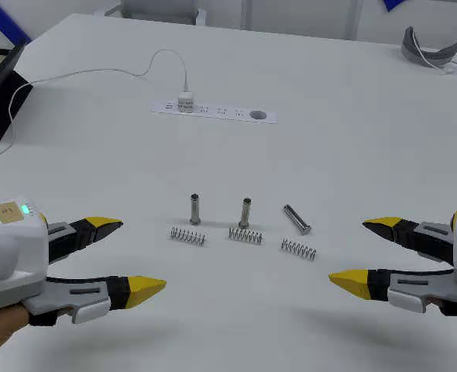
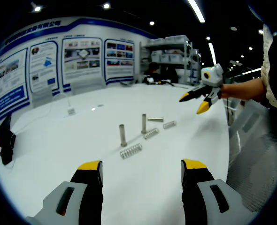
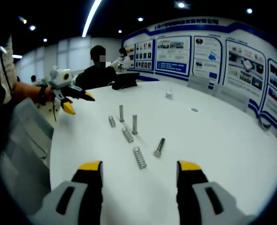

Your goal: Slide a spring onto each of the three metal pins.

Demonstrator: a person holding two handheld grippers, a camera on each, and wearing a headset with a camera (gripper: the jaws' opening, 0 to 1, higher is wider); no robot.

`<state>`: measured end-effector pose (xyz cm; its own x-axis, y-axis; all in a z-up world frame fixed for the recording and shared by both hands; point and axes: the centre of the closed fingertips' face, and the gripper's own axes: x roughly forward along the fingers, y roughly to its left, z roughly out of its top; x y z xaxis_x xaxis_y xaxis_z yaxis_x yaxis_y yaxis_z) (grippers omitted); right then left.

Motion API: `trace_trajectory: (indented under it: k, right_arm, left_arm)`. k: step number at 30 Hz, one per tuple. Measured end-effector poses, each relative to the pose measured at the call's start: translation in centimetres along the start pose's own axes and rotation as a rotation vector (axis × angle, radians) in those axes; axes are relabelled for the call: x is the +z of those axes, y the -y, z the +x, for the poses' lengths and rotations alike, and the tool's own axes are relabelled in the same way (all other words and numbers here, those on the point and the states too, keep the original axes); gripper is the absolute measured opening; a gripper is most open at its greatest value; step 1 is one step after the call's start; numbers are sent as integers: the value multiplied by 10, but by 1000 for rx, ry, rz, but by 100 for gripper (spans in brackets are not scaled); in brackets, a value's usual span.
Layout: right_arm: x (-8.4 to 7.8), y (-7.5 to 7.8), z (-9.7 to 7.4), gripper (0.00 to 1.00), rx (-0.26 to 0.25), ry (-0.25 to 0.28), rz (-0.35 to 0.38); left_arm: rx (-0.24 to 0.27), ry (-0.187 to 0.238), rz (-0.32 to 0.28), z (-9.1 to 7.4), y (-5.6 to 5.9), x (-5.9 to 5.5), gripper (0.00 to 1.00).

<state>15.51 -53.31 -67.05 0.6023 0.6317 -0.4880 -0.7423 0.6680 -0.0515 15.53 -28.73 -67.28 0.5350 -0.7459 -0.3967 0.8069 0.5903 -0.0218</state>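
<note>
I hold the left gripper (image 1: 142, 254) and right gripper (image 1: 348, 250) with jaws apart, empty. The left pin (image 1: 195, 208) and middle pin (image 1: 245, 211) stand upright; the right pin (image 1: 297, 219) lies flat. The left spring (image 1: 188, 235), middle spring (image 1: 245, 235) and right spring (image 1: 298, 249) lie loose before them on the table (image 1: 329, 155).

We count three pins on the table (image 1: 352, 116): the left pin (image 1: 194, 208), the middle pin (image 1: 245, 211) and the right pin (image 1: 297, 219). We count three springs: the left spring (image 1: 188, 235), the middle spring (image 1: 245, 235) and the right spring (image 1: 298, 249). We also count two grippers, the left gripper (image 1: 142, 254) and the right gripper (image 1: 348, 249), one power strip (image 1: 213, 111) and one plug (image 1: 186, 101).
</note>
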Motion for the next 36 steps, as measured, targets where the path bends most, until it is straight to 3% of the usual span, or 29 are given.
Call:
trace_trajectory:
  k: [15,36]
  right_arm:
    - [3,-2,3,64,13,-7,-7]
    - [5,0,0,63,-8,-20,-4]
  left_arm:
    - [25,12,-19,-5,0,-3,68]
    - [11,23,-23,-3,0,-3,68]
